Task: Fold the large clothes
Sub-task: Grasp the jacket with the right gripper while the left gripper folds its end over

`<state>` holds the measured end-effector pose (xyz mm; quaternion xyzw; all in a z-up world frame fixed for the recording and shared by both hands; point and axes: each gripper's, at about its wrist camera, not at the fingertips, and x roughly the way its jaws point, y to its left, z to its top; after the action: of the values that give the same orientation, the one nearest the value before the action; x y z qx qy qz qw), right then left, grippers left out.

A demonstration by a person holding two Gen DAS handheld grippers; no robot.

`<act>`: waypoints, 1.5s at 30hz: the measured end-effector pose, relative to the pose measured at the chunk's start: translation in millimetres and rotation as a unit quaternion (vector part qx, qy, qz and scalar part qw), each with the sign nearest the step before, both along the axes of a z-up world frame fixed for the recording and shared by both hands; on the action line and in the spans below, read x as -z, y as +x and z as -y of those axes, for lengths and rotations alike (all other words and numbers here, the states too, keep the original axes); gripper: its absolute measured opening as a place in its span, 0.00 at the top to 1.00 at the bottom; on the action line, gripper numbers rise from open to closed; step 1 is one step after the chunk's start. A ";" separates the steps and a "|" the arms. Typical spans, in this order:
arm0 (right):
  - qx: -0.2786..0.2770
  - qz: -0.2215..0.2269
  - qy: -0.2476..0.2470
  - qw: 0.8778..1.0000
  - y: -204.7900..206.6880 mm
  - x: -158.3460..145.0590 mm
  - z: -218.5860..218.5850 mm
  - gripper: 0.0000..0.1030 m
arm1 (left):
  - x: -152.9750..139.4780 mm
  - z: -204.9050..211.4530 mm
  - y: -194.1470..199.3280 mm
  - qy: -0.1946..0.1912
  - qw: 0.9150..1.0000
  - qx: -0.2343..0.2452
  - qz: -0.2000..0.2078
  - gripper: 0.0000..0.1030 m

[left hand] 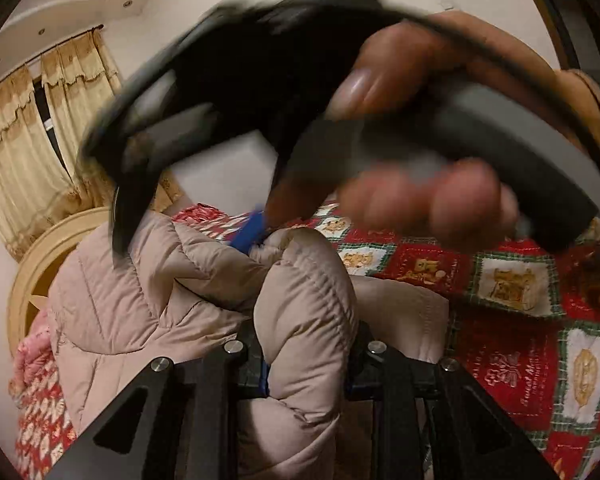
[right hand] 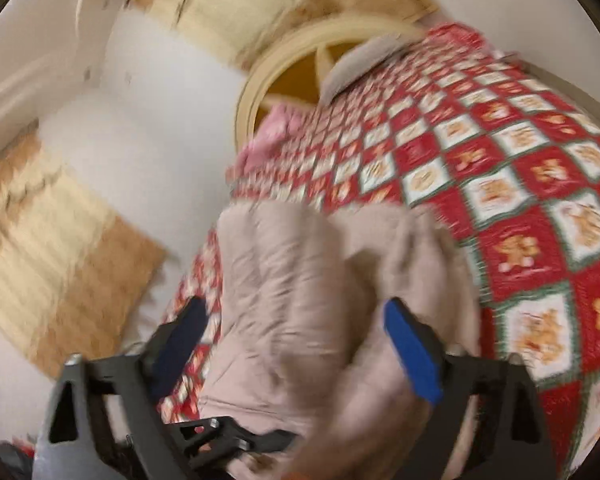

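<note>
A beige quilted puffer jacket [left hand: 152, 292] lies bunched on a red patchwork bedspread [left hand: 512, 344]. My left gripper [left hand: 306, 376] is shut on a thick fold of the jacket, which fills the gap between its fingers. In the left wrist view the right gripper [left hand: 252, 232] is blurred, held in a hand above the jacket, its blue pad touching the fabric. In the right wrist view my right gripper [right hand: 300, 336] is open, its blue pads [right hand: 412, 356] wide apart on either side of the jacket [right hand: 300, 280].
The bed has a cream round headboard [right hand: 260, 80] with a pink cloth [right hand: 276, 124] and a grey pillow [right hand: 364, 56] near it. Yellow curtains [left hand: 24, 152] hang on the wall behind. The bedspread [right hand: 520, 200] extends far to the right.
</note>
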<state>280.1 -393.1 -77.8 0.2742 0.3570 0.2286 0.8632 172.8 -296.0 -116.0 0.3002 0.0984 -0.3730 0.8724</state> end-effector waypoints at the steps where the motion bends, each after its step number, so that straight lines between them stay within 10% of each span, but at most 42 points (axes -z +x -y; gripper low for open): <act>1: -0.012 -0.019 -0.018 1.000 6.9 6.0 -10.2 0.32 | -2.3 0.9 2.4 0.000 1.000 -0.006 0.002 0.69; 3: -0.004 -0.023 -0.100 0.995 15.2 9.6 -30.5 0.72 | -5.9 -2.3 -3.6 0.003 1.000 -0.021 0.001 0.66; 6: 0.013 -0.028 -0.065 0.997 14.5 8.4 -23.6 0.82 | -15.1 -20.8 -24.4 -0.008 1.000 -0.025 0.012 0.56; 10: 0.048 -0.015 -0.090 0.995 -2.0 1.3 -6.0 0.85 | -44.4 -70.6 -51.0 -0.079 0.996 -0.029 0.031 0.14; 15: 0.095 -0.040 -0.112 0.988 -10.5 25.6 26.9 0.85 | -80.8 -106.4 3.1 -0.158 0.982 -0.107 -0.007 0.08; 20: 0.114 -0.060 -0.131 0.983 -15.4 40.8 32.5 0.75 | -34.3 -62.0 87.2 -0.046 0.979 -0.166 -0.104 0.08; 23: 0.186 -0.075 -0.184 0.962 -23.8 14.8 41.6 0.53 | -20.4 -51.0 75.0 -0.042 0.982 -0.165 -0.082 0.08; 27: 0.274 0.020 -0.207 0.939 -42.9 -57.7 32.7 0.43 | -23.3 -46.9 67.5 -0.039 0.983 -0.167 -0.067 0.08; 30: 0.207 0.098 -0.130 0.965 -23.5 -76.6 13.1 0.32 | -40.3 -52.1 61.9 -0.057 0.982 -0.170 -0.059 0.08; 37: 0.223 0.021 -0.198 0.954 47.5 -0.6 17.4 0.45 | -101.8 -65.1 120.2 -0.128 0.957 -0.248 -0.075 0.07; 45: 0.234 0.004 -0.217 0.948 32.9 26.9 30.2 0.45 | -21.7 -16.8 193.8 -0.037 0.935 -0.317 -0.154 0.07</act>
<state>313.0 -423.3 -104.7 0.1552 0.3201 -0.0618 0.9325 366.6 -279.3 -94.3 0.1593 0.3081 -0.1221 0.9299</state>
